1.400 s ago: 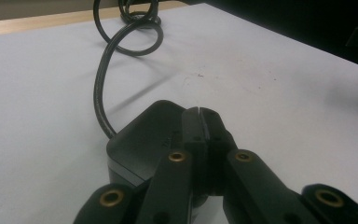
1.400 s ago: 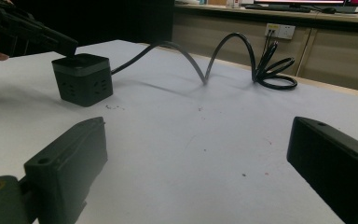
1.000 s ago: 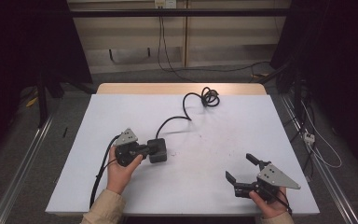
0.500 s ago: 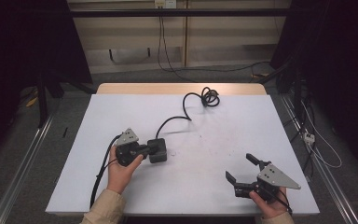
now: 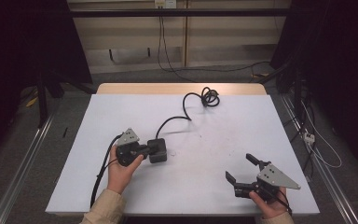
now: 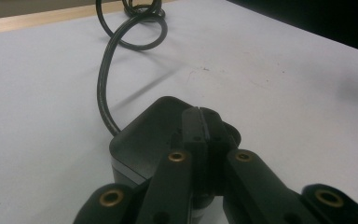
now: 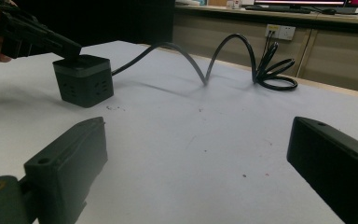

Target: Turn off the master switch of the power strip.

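A black cube power block (image 5: pixel 161 153) rests left of the middle of the white table (image 5: pixel 121 112). Its thick black cable (image 5: pixel 186 114) arcs away to a coil (image 5: pixel 209 98) at the far edge. My left gripper (image 5: pixel 148 150) is shut, jaws pressed together with nothing between them, and the tips rest on the cube's top. In the left gripper view the closed tips (image 6: pixel 199 112) lie over the cube (image 6: pixel 135 137). My right gripper (image 5: pixel 240 168) stands open near the front right, apart from the cube. The right gripper view has the cube (image 7: pixel 84 81) and the left gripper (image 7: pixel 70 49) at far left.
Metal rails (image 5: pixel 23 163) run along both sides of the table. Loose cables and a small power strip (image 5: pixel 307 136) lie on the floor at the right. A wall socket (image 7: pixel 279 31) and low cabinets stand behind the table's far edge.
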The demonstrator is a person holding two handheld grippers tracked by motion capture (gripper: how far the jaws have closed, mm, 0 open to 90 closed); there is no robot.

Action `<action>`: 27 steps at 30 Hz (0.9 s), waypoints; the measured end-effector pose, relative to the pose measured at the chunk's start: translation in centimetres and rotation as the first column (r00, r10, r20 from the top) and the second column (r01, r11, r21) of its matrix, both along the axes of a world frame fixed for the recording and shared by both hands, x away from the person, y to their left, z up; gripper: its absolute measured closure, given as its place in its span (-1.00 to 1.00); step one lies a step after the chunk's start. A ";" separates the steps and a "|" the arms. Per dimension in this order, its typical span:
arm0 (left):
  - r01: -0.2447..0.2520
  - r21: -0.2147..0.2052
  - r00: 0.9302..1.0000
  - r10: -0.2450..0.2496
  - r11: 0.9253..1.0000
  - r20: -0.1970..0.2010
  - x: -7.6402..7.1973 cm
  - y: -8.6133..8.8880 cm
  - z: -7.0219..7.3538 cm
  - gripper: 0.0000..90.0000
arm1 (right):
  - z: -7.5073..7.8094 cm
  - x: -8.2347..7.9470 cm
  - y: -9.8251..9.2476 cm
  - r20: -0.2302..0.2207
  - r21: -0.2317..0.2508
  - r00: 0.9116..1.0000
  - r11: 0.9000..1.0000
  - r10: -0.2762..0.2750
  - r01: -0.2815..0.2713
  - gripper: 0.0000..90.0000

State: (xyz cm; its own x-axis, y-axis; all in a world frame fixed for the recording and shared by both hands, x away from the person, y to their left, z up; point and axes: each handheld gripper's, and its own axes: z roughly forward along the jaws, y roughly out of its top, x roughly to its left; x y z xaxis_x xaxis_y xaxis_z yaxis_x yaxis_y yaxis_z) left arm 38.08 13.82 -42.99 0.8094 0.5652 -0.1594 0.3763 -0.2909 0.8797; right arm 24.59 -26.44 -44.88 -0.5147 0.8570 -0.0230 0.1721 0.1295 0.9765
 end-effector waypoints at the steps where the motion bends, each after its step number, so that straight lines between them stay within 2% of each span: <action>1: -0.001 -0.001 1.000 0.001 1.000 -0.002 0.0 0.0 0.0 1.00 | 0.0 0.0 0.0 0.000 0.000 1.000 1.000 -0.001 0.001 -0.90; 6: 0.000 -0.008 1.000 0.000 1.000 -0.009 0.1 0.1 0.0 1.00 | 0.0 0.0 -0.1 0.001 0.002 1.000 1.000 0.001 -0.001 -0.90; 10: 0.001 0.011 1.000 -0.001 1.000 0.004 0.0 -0.1 0.1 1.00 | 0.0 0.0 -0.1 0.001 0.002 1.000 1.000 0.001 -0.001 -0.90; 23: -0.002 0.031 1.000 0.001 1.000 0.011 -0.1 -0.2 0.2 1.00 | 0.0 0.0 -0.1 0.001 0.004 1.000 1.000 0.003 -0.003 -0.90; 27: -0.003 0.061 1.000 0.001 0.998 0.024 -0.2 -0.5 0.4 1.00 | 0.0 0.0 -0.2 0.002 0.005 1.000 1.000 -0.002 0.002 -0.90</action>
State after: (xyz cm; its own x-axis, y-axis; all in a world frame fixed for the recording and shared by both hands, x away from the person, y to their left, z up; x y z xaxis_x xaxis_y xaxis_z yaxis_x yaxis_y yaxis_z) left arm 37.87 13.36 -42.55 0.8114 0.5748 -0.1054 0.3562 -0.3434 0.8690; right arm 24.59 -26.65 -44.85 -0.5128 0.8583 -0.0197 0.1708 0.1245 0.9774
